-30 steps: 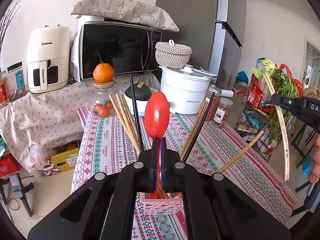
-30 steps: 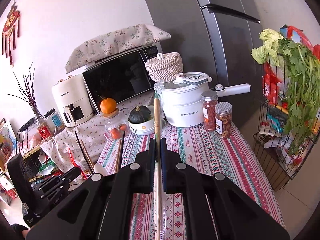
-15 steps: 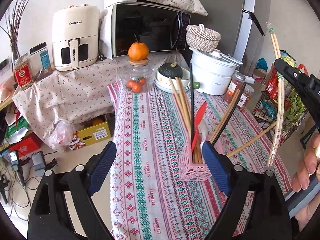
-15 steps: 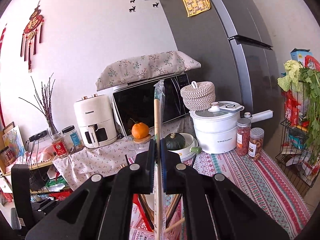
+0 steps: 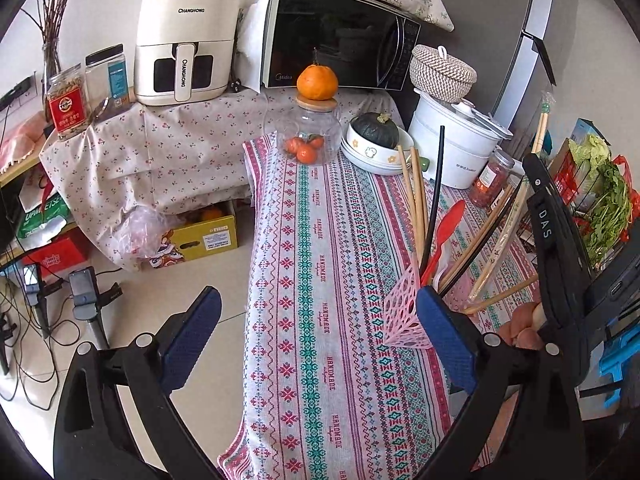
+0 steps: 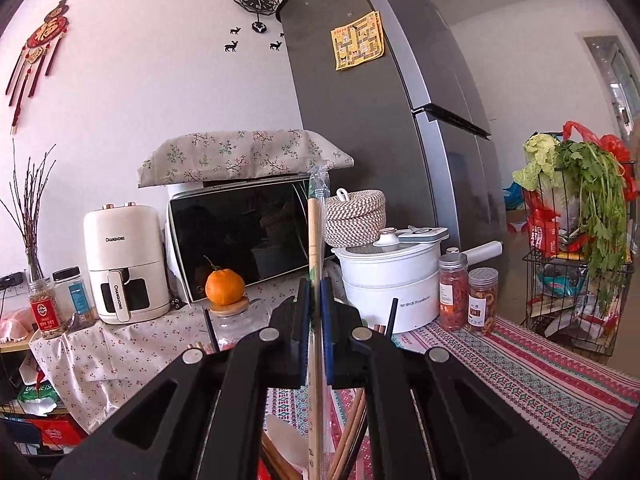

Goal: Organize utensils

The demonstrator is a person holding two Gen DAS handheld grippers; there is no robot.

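Wrapped chopsticks, one sleeved pair, long axis near vertical, top end up, clamped between the narrow fingers of the right tool; lower end runs down into the pink holder on the table. In the left wrist view the same pair leans right, tip toward the fridge. Holder contents: one red spoon bowl-up, two black chopsticks, about five wooden ones fanned out, exact count unclear. Left tool spread wide, gripping nothing, right finger just beside the holder. Behind: one glass jar topped by one orange, one bowl with squash, one white cooker.
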